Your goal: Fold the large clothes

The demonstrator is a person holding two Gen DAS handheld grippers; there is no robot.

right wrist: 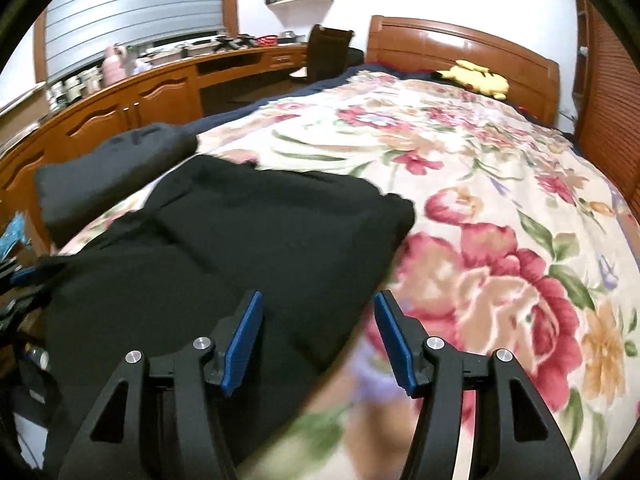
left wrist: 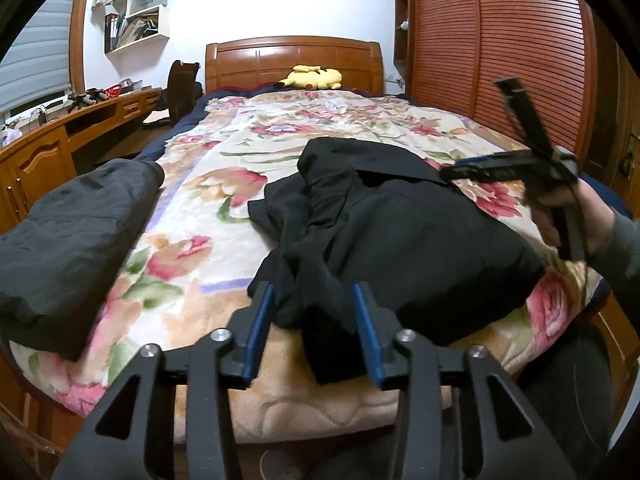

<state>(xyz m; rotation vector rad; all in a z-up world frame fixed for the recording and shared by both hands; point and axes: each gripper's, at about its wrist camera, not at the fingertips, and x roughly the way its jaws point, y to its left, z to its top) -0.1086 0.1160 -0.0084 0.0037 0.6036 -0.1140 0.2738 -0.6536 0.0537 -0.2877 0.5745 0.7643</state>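
Your black garment (left wrist: 384,232) lies rumpled on the floral blanket (left wrist: 224,168) near the foot of the bed, partly folded over itself, with one dark strip of it hanging down over the blanket's edge toward you. From the right wrist view the same black garment (right wrist: 224,248) spreads flatter, its far corner ending just short of a large red flower in the print. Your left gripper (left wrist: 316,332) hovers at the bed's edge with its blue pads (left wrist: 260,332) set apart on either side of that hanging strip; the jaws stand wide and nothing is pinched between them. Your right gripper (right wrist: 316,336) sits above the near right edge of the garment, jaws also spread wide and holding nothing, one pad over the black cloth and the other over the blanket (right wrist: 500,240). In the left wrist view you can see your right hand (left wrist: 576,220) gripping that tool's handle at the right side of the bed, blurred. A second dark grey garment (left wrist: 72,240) lies folded at the bed's left side, well apart from the black one. At the head of the bed a yellow plush toy (left wrist: 314,77) rests against the wooden headboard (left wrist: 294,60). A wooden desk (left wrist: 104,110) runs along the left wall with a chair (left wrist: 182,84) beside it, wall shelves (left wrist: 136,8) hang above, and a slatted wooden wardrobe (left wrist: 492,52) stands at the right.
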